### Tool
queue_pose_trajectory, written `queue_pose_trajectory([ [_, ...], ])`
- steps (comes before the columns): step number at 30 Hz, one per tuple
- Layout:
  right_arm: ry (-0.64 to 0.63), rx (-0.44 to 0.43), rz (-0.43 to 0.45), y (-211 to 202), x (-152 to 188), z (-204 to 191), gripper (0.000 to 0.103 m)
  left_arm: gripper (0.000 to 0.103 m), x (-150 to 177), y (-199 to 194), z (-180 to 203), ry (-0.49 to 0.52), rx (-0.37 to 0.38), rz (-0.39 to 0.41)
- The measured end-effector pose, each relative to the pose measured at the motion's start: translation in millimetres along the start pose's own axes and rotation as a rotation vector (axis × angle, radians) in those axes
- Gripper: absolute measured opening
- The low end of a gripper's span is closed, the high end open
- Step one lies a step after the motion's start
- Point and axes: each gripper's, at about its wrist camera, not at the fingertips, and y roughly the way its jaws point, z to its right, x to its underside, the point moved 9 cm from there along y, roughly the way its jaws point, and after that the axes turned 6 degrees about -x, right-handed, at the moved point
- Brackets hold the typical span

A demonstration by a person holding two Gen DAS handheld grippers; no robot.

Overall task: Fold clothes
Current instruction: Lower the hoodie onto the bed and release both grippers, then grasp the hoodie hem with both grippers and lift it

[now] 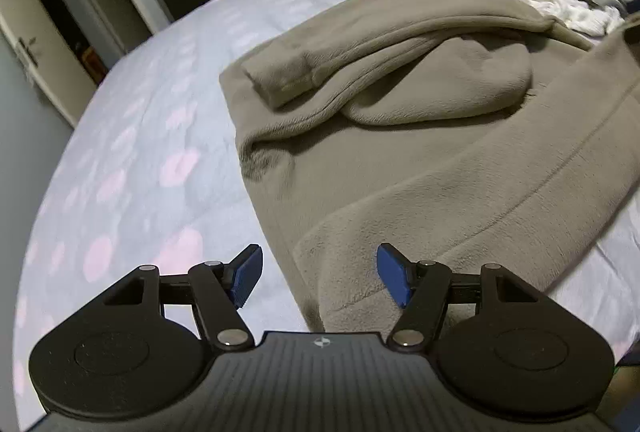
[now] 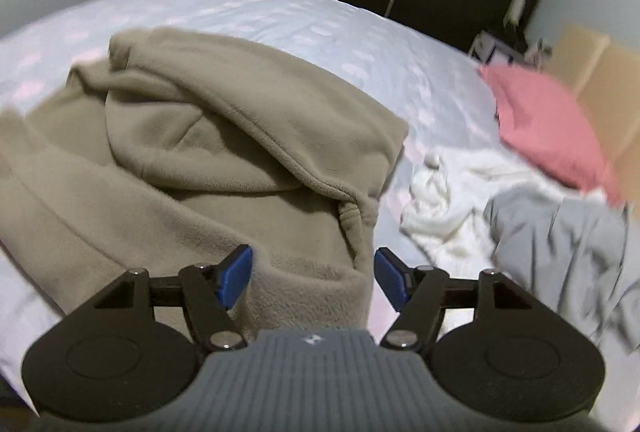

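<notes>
Fleece hoodie [image 1: 400, 152] edges lie between both spread grippers.

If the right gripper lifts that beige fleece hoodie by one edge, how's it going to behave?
The beige fleece hoodie would probably flop and unfold, since it lies in soft rounded folds. Its thick pile suggests some bulk and weight, so it may sag. The fuzzy surface likely grips well between the open right gripper fingers.

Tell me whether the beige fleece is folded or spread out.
Partly folded: the beige fleece has its hood and a sleeve laid over the body.
</notes>
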Motion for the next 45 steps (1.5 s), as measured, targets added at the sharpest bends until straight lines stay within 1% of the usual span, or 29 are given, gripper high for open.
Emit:
queue_pose_trajectory([
  [3,0.088,-0.072,0.017,-10.5,-2.9,6.6,0.071,0.062,1.7,2.9,0.0,-0.011,0.003,-0.016],
  [5,0.119,-0.092,0.028,-17.4,-3.9,12.1,0.072,0.062,2.8,4.7,0.1,-0.017,0.004,-0.026],
  [6,0.123,-0.095,0.018,-18.4,-2.4,15.7,0.077,0.062,3.1,7.8,0.2,-0.014,0.005,-0.030],
  [7,0.128,-0.101,0.006,-19.0,-0.3,19.0,0.079,0.062,3.4,8.5,0.7,-0.013,0.009,-0.032],
  [9,0.138,-0.146,-0.037,-17.6,8.5,23.4,0.080,0.062,3.8,8.4,1.9,-0.020,0.027,-0.037],
  [12,0.170,-0.185,-0.069,-9.8,20.4,22.3,0.080,0.062,5.3,12.8,3.3,-0.046,0.060,-0.059],
  [14,0.163,-0.196,-0.099,-2.7,27.7,16.3,0.080,0.062,6.8,18.0,3.9,-0.064,0.078,-0.079],
  [17,0.121,-0.189,-0.143,12.7,36.2,6.0,0.080,0.062,9.2,26.5,4.1,-0.101,0.106,-0.115],
  [19,0.100,-0.182,-0.164,22.9,40.6,2.1,0.080,0.062,11.9,32.4,2.7,-0.146,0.125,-0.144],
  [21,0.113,-0.187,-0.177,32.2,43.2,0.5,0.080,0.062,15.7,38.1,1.3,-0.195,0.140,-0.177],
  [23,0.134,-0.186,-0.181,40.3,45.1,0.5,0.080,0.062,20.3,43.4,-0.9,-0.267,0.154,-0.218],
  [24,0.142,-0.186,-0.179,43.0,45.0,0.5,0.079,0.062,21.1,43.6,-1.7,-0.290,0.158,-0.226],
  [25,0.150,-0.186,-0.173,44.6,44.4,0.5,0.078,0.062,21.6,43.4,-2.3,-0.310,0.162,-0.231],
  [26,0.160,-0.186,-0.164,45.6,43.6,0.9,0.075,0.057,22.2,43.2,-3.0,-0.330,0.166,-0.236],
  [28,0.173,-0.190,-0.158,45.6,42.4,1.9,0.073,0.049,19.8,36.7,0.4,-0.319,0.185,-0.213],
  [30,0.181,-0.194,-0.154,43.9,40.8,2.9,0.069,0.049,18.6,29.7,4.8,-0.299,0.205,-0.192],
  [31,0.185,-0.196,-0.152,43.2,40.2,3.4,0.068,0.050,20.7,31.4,3.3,-0.318,0.209,-0.202],
  [33,0.196,-0.194,-0.155,44.9,40.9,4.7,0.068,0.056,25.5,36.3,-0.9,-0.366,0.213,-0.228],
  [35,0.204,-0.194,-0.160,47.4,41.9,5.6,0.069,0.076,30.1,44.0,-5.8,-0.408,0.205,-0.251],
  [36,0.209,-0.194,-0.162,48.7,42.4,6.1,0.069,0.078,32.4,47.8,-8.3,-0.429,0.200,-0.262],
  [38,0.218,-0.193,-0.167,51.1,43.4,7.0,0.069,0.078,31.9,48.5,-7.7,-0.434,0.201,-0.257],
  [40,0.215,-0.189,-0.167,52.6,43.4,7.1,0.068,0.074,31.1,48.6,-6.6,-0.436,0.203,-0.250],
  [41,0.211,-0.187,-0.162,52.3,42.7,6.6,0.068,0.069,29.4,46.7,-4.7,-0.424,0.202,-0.243],
  [42,0.204,-0.188,-0.157,51.5,42.0,5.6,0.063,0.066,27.5,44.4,-2.6,-0.408,0.200,-0.235],
  [43,0.195,-0.188,-0.154,50.6,41.4,4.6,0.060,0.056,25.5,42.1,-0.5,-0.393,0.197,-0.228],
  [44,0.187,-0.186,-0.151,49.6,40.8,4.7,0.055,0.049,23.6,39.8,1.6,-0.378,0.195,-0.220],
  [45,0.185,-0.186,-0.147,47.9,40.2,5.0,0.050,0.049,21.7,37.5,3.7,-0.362,0.193,-0.213],
])
